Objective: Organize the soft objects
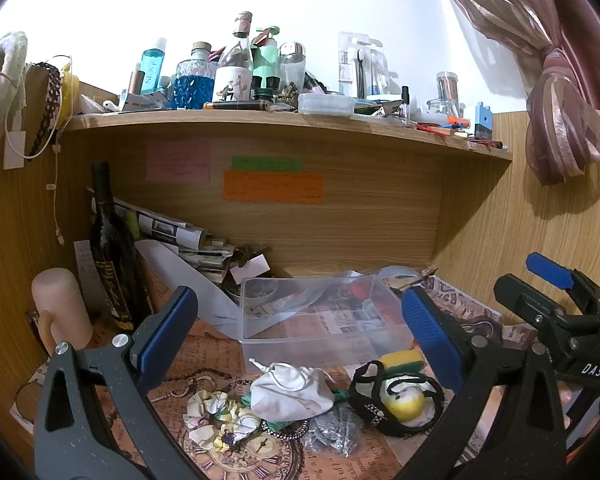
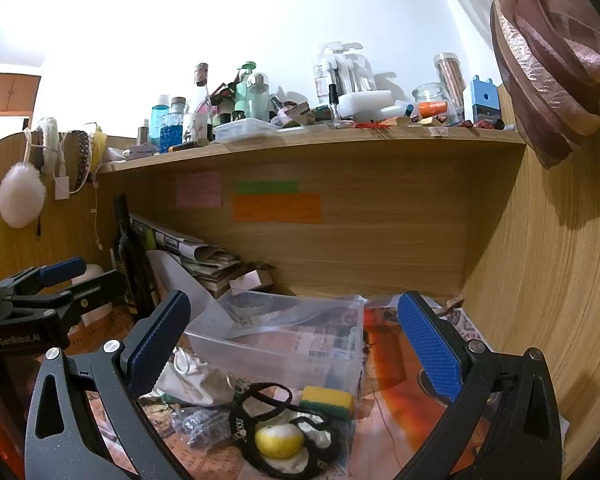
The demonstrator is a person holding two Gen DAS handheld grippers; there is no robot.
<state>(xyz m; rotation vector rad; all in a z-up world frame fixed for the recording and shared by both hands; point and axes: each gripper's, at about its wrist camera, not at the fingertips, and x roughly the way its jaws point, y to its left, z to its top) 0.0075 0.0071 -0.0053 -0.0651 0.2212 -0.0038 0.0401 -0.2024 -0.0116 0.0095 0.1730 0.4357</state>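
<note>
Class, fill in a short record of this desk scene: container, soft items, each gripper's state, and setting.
container: clear plastic bin, no soft items visible inside
soft items: white drawstring pouch, floral fabric scrunchie, yellow-green sponge, yellow ball in black straps
left gripper: open, holding nothing
right gripper: open, holding nothing
setting: wooden desk under cluttered shelf

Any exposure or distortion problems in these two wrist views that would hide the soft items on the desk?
Left wrist view: the wall above the shelf is blown out white, fisheye bends the shelf edge, yet the white pouch stays readable. Right wrist view: same overexposed wall, and the yellow sponge is sharp.
</note>
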